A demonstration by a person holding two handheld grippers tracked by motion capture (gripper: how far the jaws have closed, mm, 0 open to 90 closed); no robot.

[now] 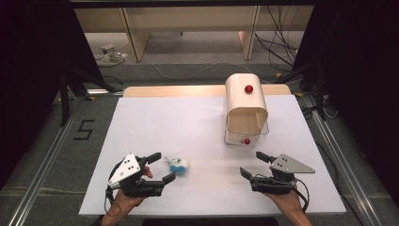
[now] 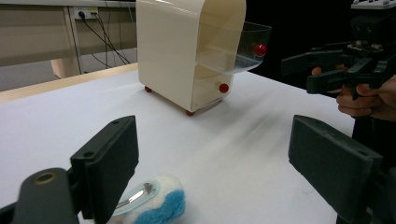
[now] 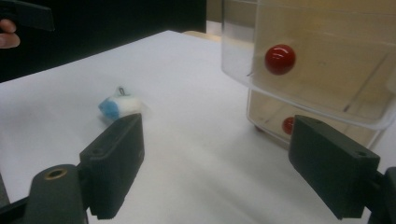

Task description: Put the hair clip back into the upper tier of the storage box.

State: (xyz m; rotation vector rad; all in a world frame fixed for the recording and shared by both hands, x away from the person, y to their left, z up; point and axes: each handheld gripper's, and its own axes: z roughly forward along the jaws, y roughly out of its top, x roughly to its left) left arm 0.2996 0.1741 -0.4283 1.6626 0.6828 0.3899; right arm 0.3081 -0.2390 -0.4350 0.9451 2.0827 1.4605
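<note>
With both claws spread wide and empty, the left claw [image 1: 162, 165] is being lined up around the fluffy blue-and-white toy [image 1: 178, 164], well short of the drawer cabinet [image 1: 245, 108], and is best squeezed gently.

The surface [image 1: 188, 127] looks matt white, like paper or a smooth sheet, with a bare wood strip along its far edge. The cabinet [image 2: 173, 51] has a glossy cream plastic shell; its drawers [image 3: 327, 70] are clear, shiny plastic with a pale wooden-looking floor, and the knobs [image 3: 279, 59] are glossy red balls. The fuzzy toy [image 2: 156, 205] is soft white and blue plush, rough-fibred, with a clear glossy patch and a bit of bright metal. Both grippers' jaws are matt black plastic, finely textured; a grey plate [image 1: 291, 164] on the right gripper looks like dull metal.
</note>
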